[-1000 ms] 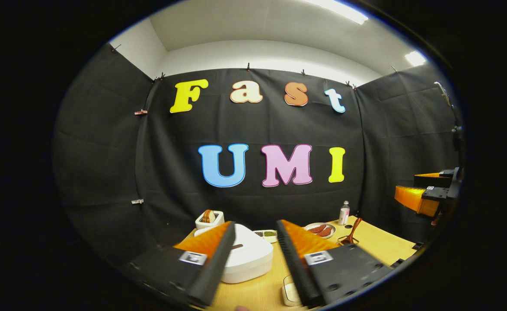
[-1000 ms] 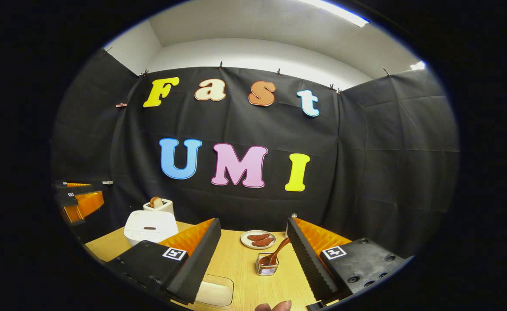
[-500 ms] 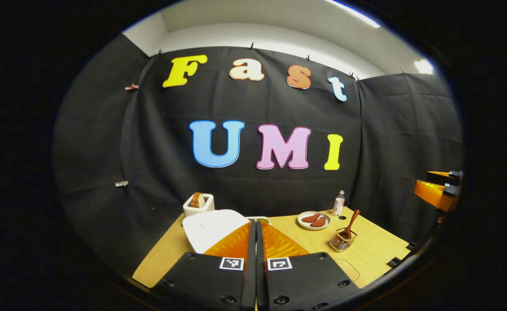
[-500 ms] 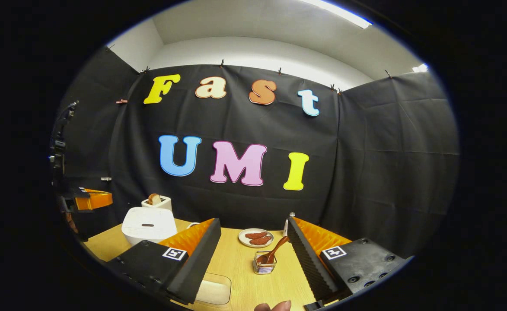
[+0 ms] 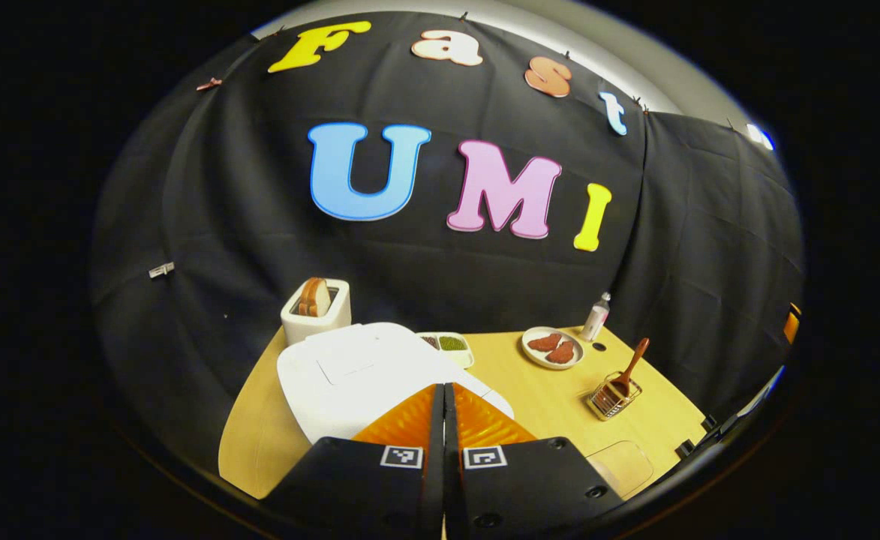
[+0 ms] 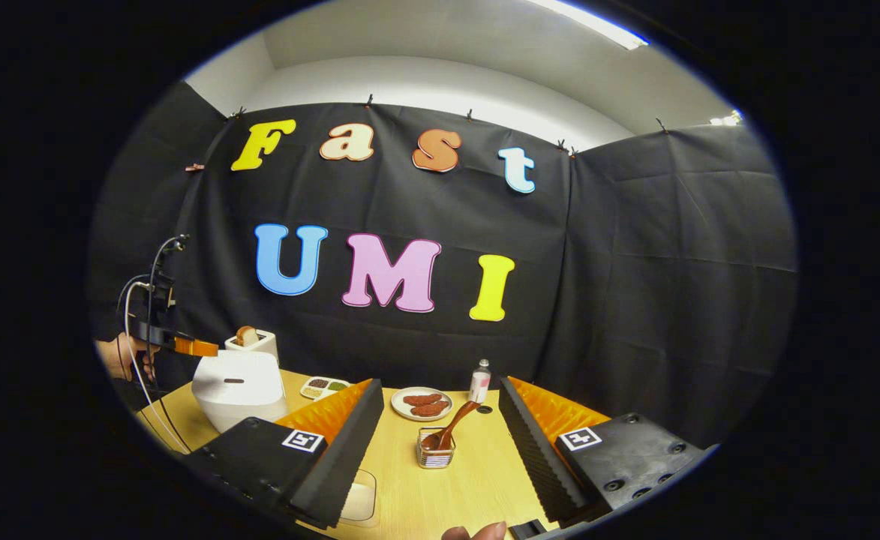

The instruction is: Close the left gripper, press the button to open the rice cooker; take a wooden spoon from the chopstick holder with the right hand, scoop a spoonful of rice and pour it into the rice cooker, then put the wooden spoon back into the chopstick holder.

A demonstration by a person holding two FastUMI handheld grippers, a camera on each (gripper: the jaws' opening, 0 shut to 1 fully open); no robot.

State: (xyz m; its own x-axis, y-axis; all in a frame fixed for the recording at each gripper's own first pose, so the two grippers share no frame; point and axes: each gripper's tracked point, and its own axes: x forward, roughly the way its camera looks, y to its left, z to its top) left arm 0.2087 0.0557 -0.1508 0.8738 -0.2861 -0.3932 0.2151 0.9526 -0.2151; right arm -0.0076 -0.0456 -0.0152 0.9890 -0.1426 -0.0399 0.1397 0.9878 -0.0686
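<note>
The white rice cooker, lid down, sits at the table's left, just beyond my left gripper. The gripper's jaws are pressed together with nothing between them. In the right gripper view the cooker stands at the left, and the left gripper, held by a hand, hovers by its upper left edge. My right gripper is open and empty, apart from the holder. Straight ahead of it stands the wire chopstick holder with the wooden spoon leaning in it. A clear rice container lies near the front edge.
A toaster with bread stands behind the cooker, with a small divided dish to its right. A plate of meat and a small bottle are at the back. The holder and container are at the right.
My left gripper has shut and has tilted down over the rice cooker, which now looms larger. The right gripper stays open and has turned slightly, facing the holder.
</note>
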